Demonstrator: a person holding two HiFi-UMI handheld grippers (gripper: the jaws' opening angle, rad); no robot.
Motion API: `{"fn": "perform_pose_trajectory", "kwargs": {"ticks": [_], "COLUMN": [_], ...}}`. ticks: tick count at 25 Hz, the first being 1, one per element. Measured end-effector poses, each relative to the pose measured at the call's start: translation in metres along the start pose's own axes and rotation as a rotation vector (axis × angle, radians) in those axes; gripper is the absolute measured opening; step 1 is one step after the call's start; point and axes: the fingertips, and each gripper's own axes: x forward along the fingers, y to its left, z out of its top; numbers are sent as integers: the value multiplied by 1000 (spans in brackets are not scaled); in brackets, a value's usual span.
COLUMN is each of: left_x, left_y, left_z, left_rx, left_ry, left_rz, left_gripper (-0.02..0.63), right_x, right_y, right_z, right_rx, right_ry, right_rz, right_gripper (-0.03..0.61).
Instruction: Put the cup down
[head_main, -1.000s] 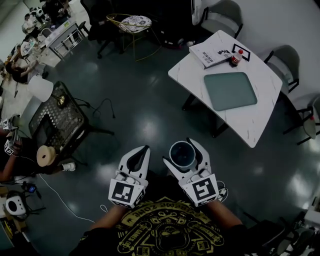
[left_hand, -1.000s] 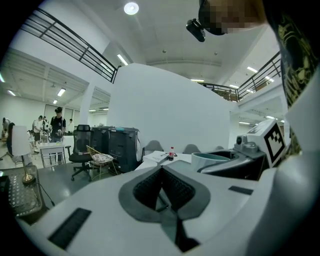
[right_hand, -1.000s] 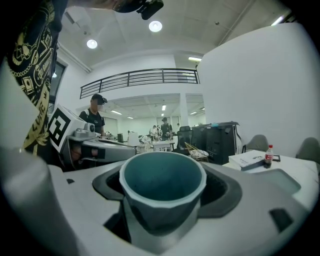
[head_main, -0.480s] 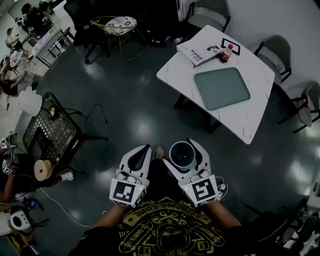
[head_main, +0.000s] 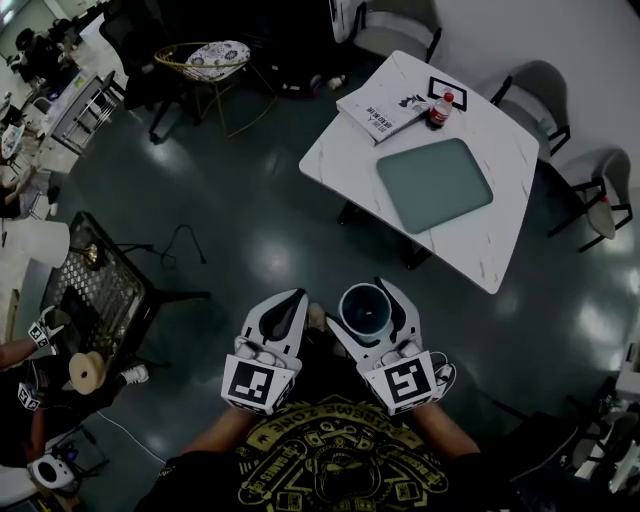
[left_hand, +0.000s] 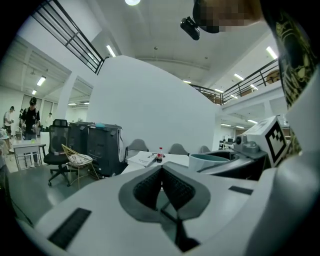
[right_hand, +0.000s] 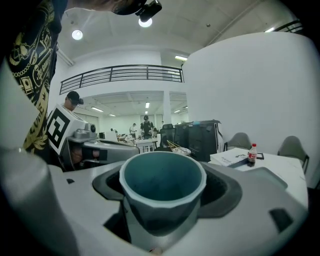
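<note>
A pale cup (head_main: 364, 309) with a teal inside stands upright between the jaws of my right gripper (head_main: 368, 308), which is shut on it, held over the floor in front of the person. In the right gripper view the cup (right_hand: 162, 197) fills the space between the dark pads. My left gripper (head_main: 283, 316) hangs beside it on the left, its jaws closed together with nothing between them; in the left gripper view the ribbed pads (left_hand: 162, 189) meet. The white table (head_main: 510, 150) stands ahead to the right, some way off.
On the table lie a grey-green tray (head_main: 434, 185), a book (head_main: 379, 110) and a small red-capped bottle (head_main: 439, 108). Grey chairs (head_main: 540, 88) ring it. To the left are a black mesh cart (head_main: 95, 290), a cable on the floor and a gold-framed chair (head_main: 208, 62). A person's arm shows at lower left.
The table and floor have shifted left and up in the head view as the person moves. Both grippers and the cup keep their places relative to the body.
</note>
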Motion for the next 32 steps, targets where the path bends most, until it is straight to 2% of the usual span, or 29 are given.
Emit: {"fn": "perform_pose_trajectory", "kwargs": {"ticks": [10, 17, 20, 32], "left_x": [38, 61, 69, 83], "left_y": [9, 20, 24, 47], "left_z": [2, 6, 7, 15], "left_rx": [46, -14, -11, 30], "left_ry": [26, 22, 20, 17], "left_rz": [-110, -178, -213, -251], "left_gripper": [9, 9, 9, 9], "right_x": [23, 38, 46, 68], "right_y": [-24, -38, -43, -51], "right_z": [6, 13, 15, 31], "right_rx": [-2, -9, -12, -30], "right_ry": [26, 47, 51, 26], "right_rz": [-80, -131, -152, -208], "right_gripper": [383, 383, 383, 383]}}
